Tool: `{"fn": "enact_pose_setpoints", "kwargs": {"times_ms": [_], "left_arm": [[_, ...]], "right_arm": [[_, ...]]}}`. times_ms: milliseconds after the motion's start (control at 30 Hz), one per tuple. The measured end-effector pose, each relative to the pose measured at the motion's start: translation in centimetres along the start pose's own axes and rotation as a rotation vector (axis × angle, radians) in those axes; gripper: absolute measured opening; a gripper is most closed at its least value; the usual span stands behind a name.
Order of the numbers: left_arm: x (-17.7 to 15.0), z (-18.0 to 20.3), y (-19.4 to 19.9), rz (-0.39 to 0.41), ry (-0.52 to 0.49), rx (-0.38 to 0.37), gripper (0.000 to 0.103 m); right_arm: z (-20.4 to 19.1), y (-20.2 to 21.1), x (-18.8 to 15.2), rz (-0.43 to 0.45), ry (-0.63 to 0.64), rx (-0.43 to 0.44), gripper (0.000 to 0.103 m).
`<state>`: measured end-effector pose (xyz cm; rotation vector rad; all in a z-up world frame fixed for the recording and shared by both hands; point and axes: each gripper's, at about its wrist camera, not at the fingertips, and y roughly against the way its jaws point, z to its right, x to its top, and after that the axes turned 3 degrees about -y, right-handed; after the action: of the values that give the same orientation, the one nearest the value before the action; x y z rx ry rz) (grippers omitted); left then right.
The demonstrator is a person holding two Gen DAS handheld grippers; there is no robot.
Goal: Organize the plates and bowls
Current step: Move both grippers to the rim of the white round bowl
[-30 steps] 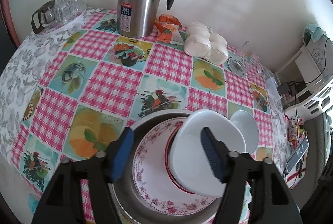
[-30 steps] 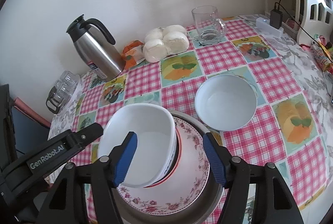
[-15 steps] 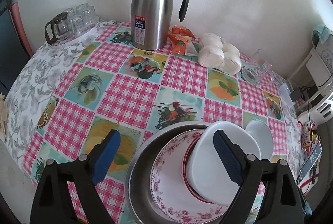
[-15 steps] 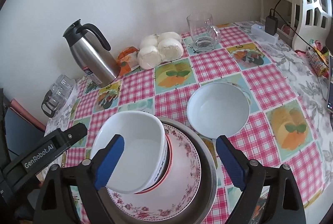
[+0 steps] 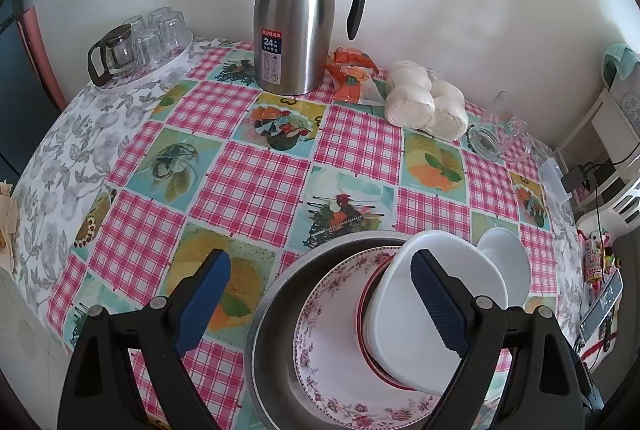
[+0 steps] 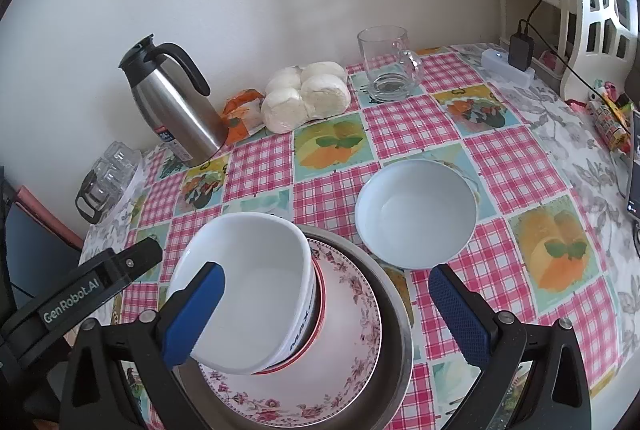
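A steel basin (image 6: 397, 294) near the table's front edge holds a floral plate (image 6: 354, 310). On the plate a red-rimmed bowl (image 6: 317, 314) carries a tilted white bowl (image 6: 256, 270) nested in it. A second white bowl (image 6: 416, 214) stands on the cloth just right of the basin. My right gripper (image 6: 326, 272) hovers over the stack, its jaws opening, pads clear of the tilted bowl. My left gripper (image 5: 318, 262) is open above the basin (image 5: 272, 310) and plate (image 5: 320, 330), its right pad in front of the tilted bowl (image 5: 400, 334). The second bowl (image 5: 508, 262) lies beyond.
At the back stand a steel thermos (image 5: 296, 18), an orange packet (image 5: 350, 74), bagged white buns (image 5: 424, 102) and a glass mug (image 6: 388, 66). A tray of glasses (image 5: 140, 46) sits back left. A power strip (image 6: 508, 66) and small items line the right edge.
Both grippers' jaws have spread wide apart and no longer frame the tilted bowl closely. The bowls stay stacked on the plate. The left view has tipped up a little.
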<state>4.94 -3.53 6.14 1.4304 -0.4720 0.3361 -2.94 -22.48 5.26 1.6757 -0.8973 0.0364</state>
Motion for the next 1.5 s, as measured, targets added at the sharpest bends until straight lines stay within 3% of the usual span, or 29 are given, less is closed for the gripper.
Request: {"fn": "enact_pose_setpoints", "kwargs": {"times_ms": [233, 533, 1133, 1500], "left_arm": [[0.0, 0.3, 0.3, 0.01, -0.007, 0.008, 0.092], [-0.3, 2.3, 1.5, 0.053, -0.041, 0.011, 0.092], [-1.4, 13.3, 1.9, 0.1, -0.267, -0.057, 0.092], [-1.1, 19.3, -1.1, 0.09, -0.329, -0.106, 0.092]], "right_arm": [[1.4, 0.2, 0.5, 0.005, -0.042, -0.011, 0.103], [5.0, 0.2, 1.5, 0.007, -0.124, -0.088, 0.103], [12.9, 0.0, 2.3, -0.01, -0.262, -0.163, 0.103], [16.6, -1.7, 2.5, -0.043, -0.337, -0.21, 0.103]]}}
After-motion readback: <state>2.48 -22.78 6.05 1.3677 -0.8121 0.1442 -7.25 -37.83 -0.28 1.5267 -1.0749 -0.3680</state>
